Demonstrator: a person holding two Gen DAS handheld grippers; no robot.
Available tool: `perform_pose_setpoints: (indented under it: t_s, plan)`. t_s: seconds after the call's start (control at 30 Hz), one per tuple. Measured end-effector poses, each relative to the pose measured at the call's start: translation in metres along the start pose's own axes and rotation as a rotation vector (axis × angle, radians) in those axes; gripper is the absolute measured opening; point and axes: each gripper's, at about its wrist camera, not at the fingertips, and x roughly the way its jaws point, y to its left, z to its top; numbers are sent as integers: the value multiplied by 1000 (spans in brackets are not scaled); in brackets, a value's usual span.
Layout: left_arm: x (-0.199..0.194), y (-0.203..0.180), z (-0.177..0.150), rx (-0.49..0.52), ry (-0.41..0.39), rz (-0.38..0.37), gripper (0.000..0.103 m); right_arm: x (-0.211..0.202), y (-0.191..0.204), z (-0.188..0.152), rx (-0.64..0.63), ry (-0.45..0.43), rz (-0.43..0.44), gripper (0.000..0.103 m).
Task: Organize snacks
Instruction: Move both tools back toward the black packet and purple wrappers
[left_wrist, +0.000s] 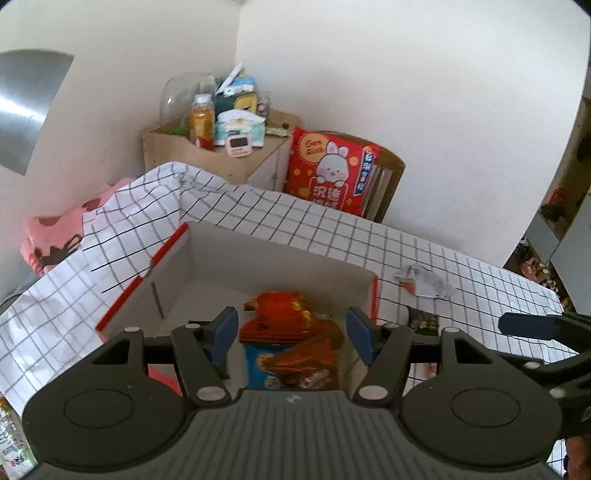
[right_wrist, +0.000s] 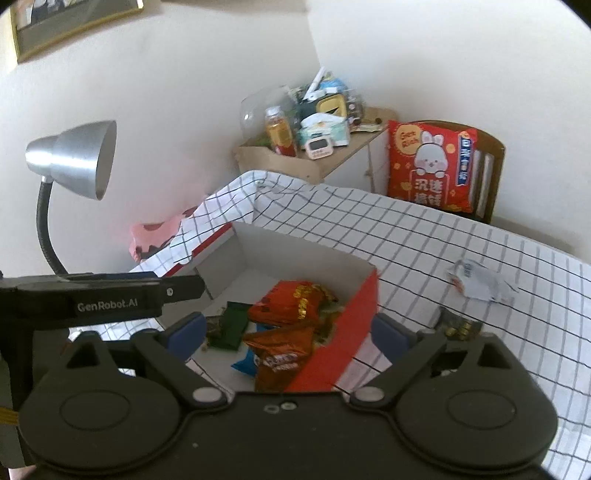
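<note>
A white cardboard box with red outer walls sits on a checked tablecloth. Inside lie several snack packets: a red-orange packet, an orange packet, a blue packet and a dark green packet. My left gripper is open and empty, hovering over the box. My right gripper is open and empty above the box's right wall. A dark packet and a crumpled white wrapper lie on the cloth to the right.
A silver desk lamp stands at the left. A wooden shelf with bottles and tissues is behind the table. A red rabbit cushion leans on a chair. Pink cloth lies at far left.
</note>
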Motion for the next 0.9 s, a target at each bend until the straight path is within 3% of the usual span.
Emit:
perform_pose_setpoints:
  t_s: [0.13, 0.27, 0.47, 0.9]
  plan:
    - [-2, -23, -7, 9, -19, -8, 66, -19, -21, -13, 38, -14, -9, 103]
    - [-2, -46, -13, 16, -28, -44, 74, -33, -40, -28, 32, -22, -50, 103]
    - [15, -81, -19, 22, 8, -99, 77, -44, -73, -52, 44, -15, -108, 103]
    - [78, -149, -22, 64, 130, -65, 77, -36, -141, -66, 19, 19, -226, 102]
